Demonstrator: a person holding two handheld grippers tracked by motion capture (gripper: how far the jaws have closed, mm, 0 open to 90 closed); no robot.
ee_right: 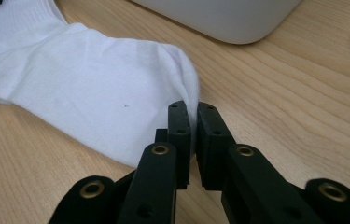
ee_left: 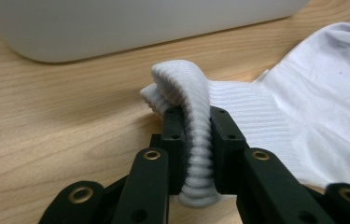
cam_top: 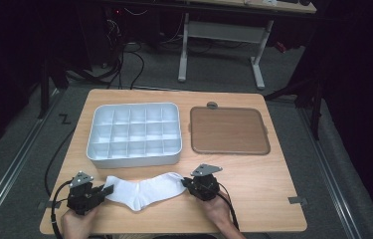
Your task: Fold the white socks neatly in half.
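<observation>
A white sock (cam_top: 141, 191) lies flat on the wooden table near its front edge, between my two grippers. My left gripper (cam_top: 105, 191) is shut on the sock's ribbed cuff (ee_left: 196, 135), which bunches up between the black jaws. My right gripper (cam_top: 186, 183) is shut on the toe end (ee_right: 189, 100), with a thin fold of cloth pinched between its pads. In the left gripper view the sock's foot (ee_left: 322, 93) spreads away to the right. A hand holds each gripper from below in the high view.
A white tray of several small compartments (cam_top: 134, 156) stands just behind the sock. To its right lies a brown flat lid or board (cam_top: 229, 130) with a small grey knob behind it. Bare wood (cam_top: 268, 194) runs to the right of my right gripper.
</observation>
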